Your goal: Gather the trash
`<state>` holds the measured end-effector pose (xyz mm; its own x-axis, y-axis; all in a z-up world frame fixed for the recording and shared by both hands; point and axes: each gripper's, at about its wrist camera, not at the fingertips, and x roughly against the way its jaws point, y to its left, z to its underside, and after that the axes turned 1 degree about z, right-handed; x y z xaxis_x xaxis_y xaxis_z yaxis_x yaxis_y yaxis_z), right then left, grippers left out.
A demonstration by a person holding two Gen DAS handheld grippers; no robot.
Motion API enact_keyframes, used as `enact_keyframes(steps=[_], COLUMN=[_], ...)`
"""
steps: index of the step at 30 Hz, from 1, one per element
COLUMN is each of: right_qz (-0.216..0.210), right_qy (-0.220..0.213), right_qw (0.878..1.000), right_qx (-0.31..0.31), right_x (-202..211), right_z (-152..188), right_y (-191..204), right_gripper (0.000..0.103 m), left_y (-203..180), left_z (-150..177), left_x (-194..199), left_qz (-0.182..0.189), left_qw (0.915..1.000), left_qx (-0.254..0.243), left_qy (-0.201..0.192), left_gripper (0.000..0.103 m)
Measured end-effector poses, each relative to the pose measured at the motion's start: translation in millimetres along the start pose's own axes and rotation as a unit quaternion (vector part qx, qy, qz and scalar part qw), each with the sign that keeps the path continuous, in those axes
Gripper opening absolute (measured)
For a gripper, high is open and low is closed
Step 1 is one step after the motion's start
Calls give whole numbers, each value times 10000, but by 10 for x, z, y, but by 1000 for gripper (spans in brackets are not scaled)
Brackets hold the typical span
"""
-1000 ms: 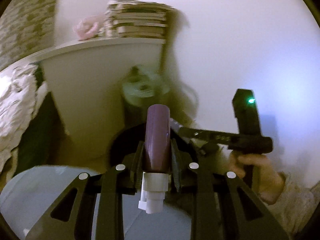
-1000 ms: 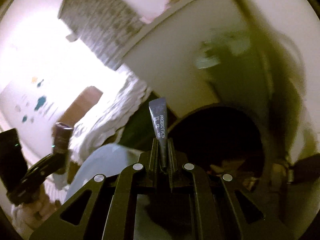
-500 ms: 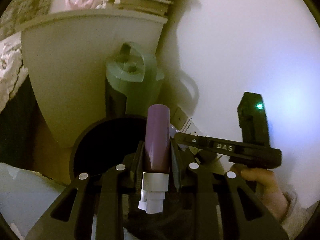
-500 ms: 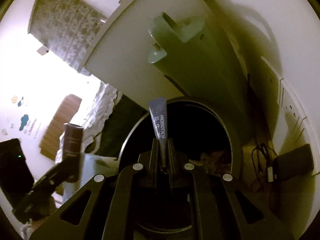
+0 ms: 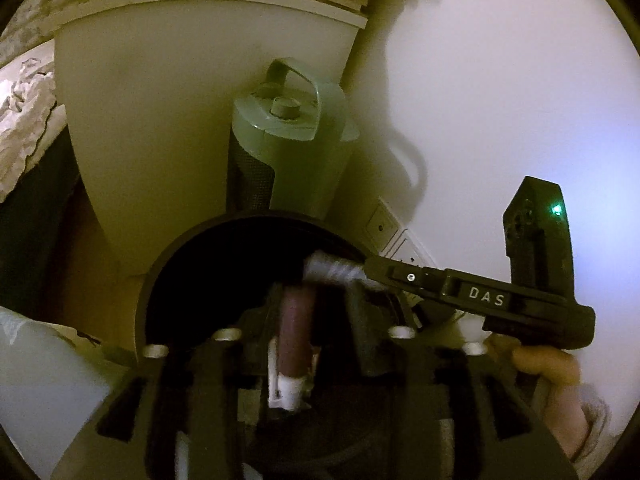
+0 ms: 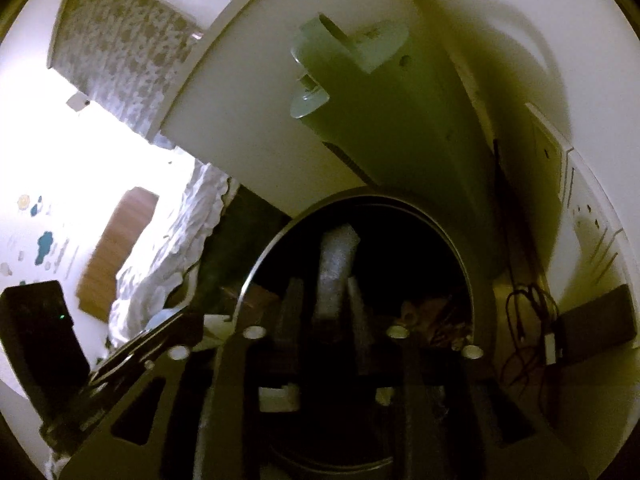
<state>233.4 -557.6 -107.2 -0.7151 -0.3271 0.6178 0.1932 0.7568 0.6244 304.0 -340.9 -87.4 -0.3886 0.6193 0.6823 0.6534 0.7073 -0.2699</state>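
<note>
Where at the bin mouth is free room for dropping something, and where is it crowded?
Free: the dark opening between the bin rim and the left claw. Crowded: the middle, where the right claw meets it, with purple tube and silver sachet. Right of the bin lie cables and a black adapter.

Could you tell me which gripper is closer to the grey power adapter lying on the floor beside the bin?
Right. The right gripper is over the bin, with the power adapter just beyond its rim. The left gripper sits further over on the bin's opposite side.
</note>
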Motion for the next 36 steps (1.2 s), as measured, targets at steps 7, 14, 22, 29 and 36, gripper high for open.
enact_keyframes(steps=[7, 14, 22, 29, 36], right_qz=[75, 119, -160, -701, -1139], right_qy=[-9, 4, -246, -839, -953], right_qw=[9999, 9999, 9972, 9801, 9574], right_qx=[75, 115, 683, 1658, 2474], right_x=[-32, -41, 144, 517, 772], right_z=[37, 86, 358, 952, 1859], right_y=[28, 32, 412, 1197, 2018], right_gripper=[35, 35, 59, 77, 98], left_y=[-108, -261, -259, -55, 81], left_z=[35, 215, 674, 1188, 1592], left_x=[300, 1005, 1972, 2841, 3349], left_qz=[18, -498, -1686, -2726, -3389], left_qw=[9997, 9966, 9811, 9491, 9213], left_qx=[-6, 70, 589, 1192, 1448], left_qy=[-231, -653, -743, -1029, -1242], left_gripper=[81, 98, 98, 98, 98])
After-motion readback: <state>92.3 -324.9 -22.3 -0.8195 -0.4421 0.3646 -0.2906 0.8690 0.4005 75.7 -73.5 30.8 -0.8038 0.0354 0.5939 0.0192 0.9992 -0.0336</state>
